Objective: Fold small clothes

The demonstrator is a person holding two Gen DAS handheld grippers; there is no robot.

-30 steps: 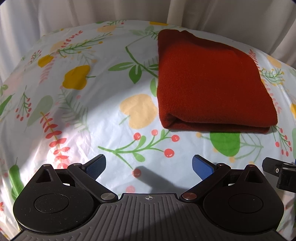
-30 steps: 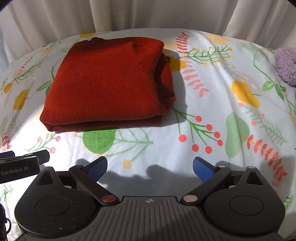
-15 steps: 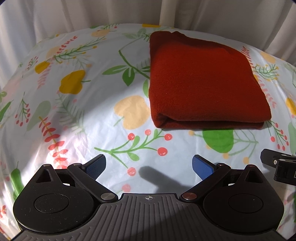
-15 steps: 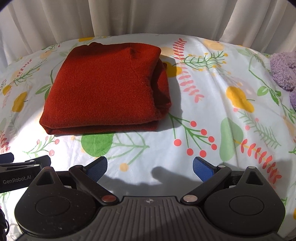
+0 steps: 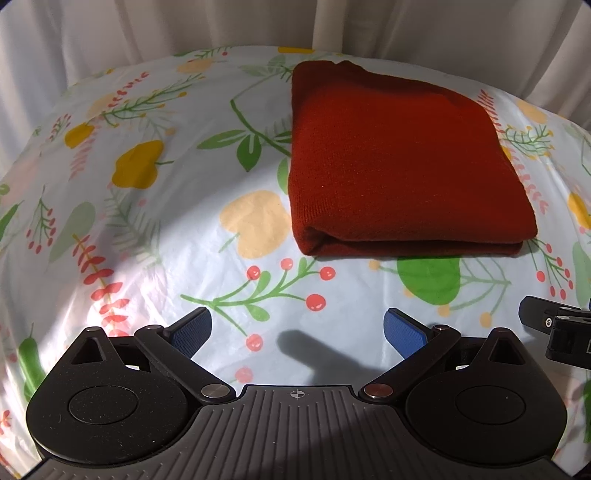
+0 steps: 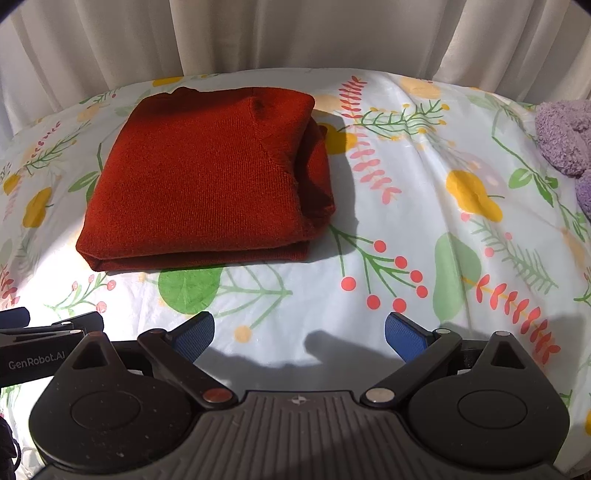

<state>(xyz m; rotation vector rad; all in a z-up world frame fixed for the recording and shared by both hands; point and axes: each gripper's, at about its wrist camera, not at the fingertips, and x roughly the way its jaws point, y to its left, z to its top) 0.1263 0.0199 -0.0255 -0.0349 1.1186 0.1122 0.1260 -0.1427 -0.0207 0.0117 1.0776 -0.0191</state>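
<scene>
nearest me, my left gripper (image 5: 297, 328) and right gripper (image 6: 299, 332) both hang with fingers spread and empty above the floral cloth (image 5: 147, 229), neither touching the folded red garment (image 5: 399, 166) lying just beyond them. if i nudge its near edge going in, i think the stacked layers could slide apart, and farther right the purple fuzzy item (image 6: 565, 136) could snag a finger if i swing wide

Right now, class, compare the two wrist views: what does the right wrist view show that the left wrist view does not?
Only the right wrist view shows the purple fuzzy cloth at the far right edge and the sweater's bunched right side. Only the left wrist view shows the sweater's smooth left fold. Both show the folded red sweater lying on the floral sheet, white curtains behind, and open blue fingers touching nothing.
</scene>
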